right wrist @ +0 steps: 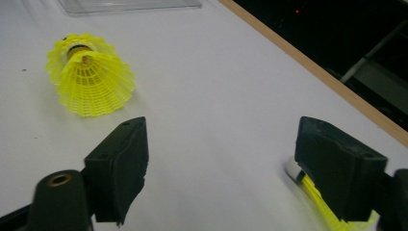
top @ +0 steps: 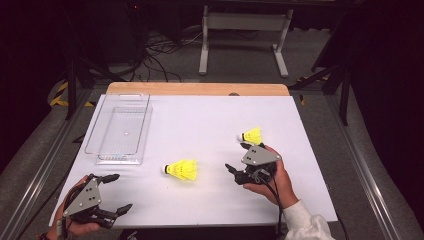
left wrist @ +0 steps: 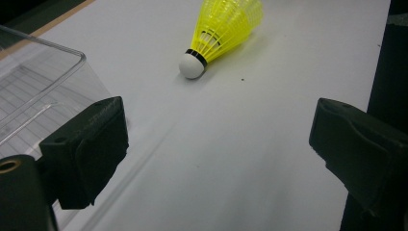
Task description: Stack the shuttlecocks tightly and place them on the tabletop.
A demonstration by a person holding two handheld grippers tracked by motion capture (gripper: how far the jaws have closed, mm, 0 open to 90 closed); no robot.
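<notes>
The white worktop carries a clear plastic tray at the far left and two yellow shuttlecocks. The step in hand looks like gathering them into the tray. The right gripper, held low with its hand level, has its jaws spread with nothing between them; the near shuttlecock lies just beside its right jaw, the middle shuttlecock ahead to the left. Next it must close on one. The left gripper rests low, jaws wide and empty.
</notes>
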